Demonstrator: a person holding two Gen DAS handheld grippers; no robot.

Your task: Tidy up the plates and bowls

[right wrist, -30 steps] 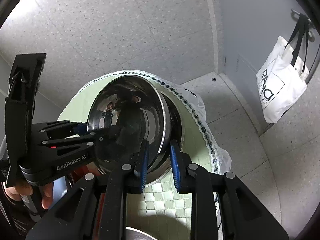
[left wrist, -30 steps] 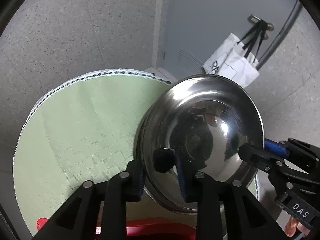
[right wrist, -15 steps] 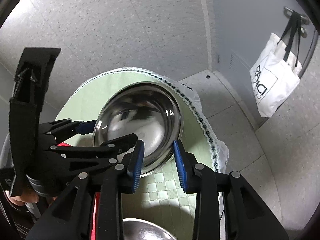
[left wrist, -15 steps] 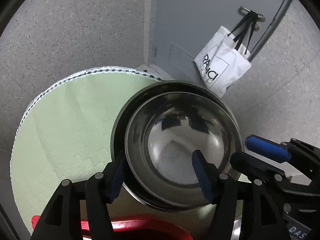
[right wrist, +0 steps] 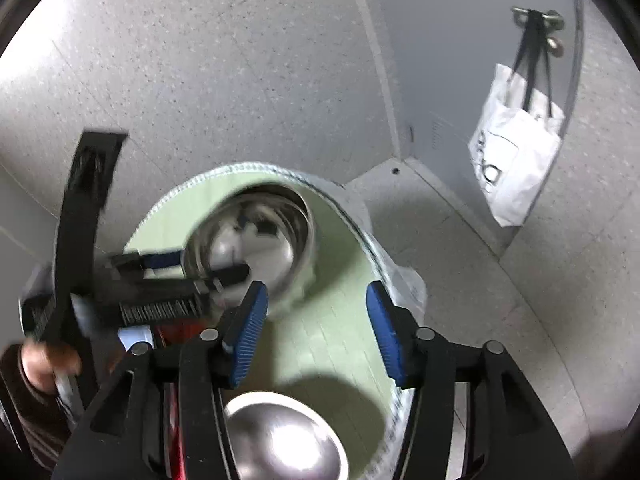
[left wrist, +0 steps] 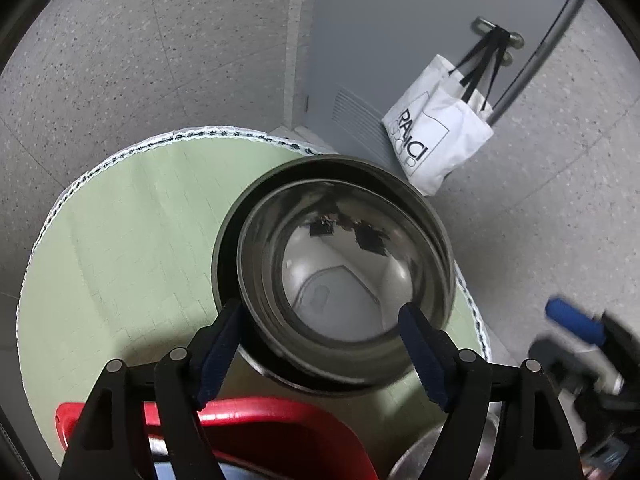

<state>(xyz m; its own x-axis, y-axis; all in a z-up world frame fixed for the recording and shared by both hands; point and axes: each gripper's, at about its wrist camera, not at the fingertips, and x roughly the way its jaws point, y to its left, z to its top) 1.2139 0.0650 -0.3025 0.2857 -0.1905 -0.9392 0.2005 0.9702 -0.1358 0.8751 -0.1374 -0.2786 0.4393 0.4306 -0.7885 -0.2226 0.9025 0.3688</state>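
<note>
Hovering with both tools released, my left gripper (left wrist: 320,344) straddles the nested steel bowls (left wrist: 340,276) on the green tablecloth (left wrist: 120,248), its fingers wide around the rim; my right gripper (right wrist: 316,332) is spread over bare cloth. Farther right, the stack sits near the table's edge: I judge a careless nudge could push it off.

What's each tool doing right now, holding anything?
Left tool: open, fingers straddling the near rim of the nested steel bowls, not clamped.
Right tool: open, empty, above the green mat.
</note>
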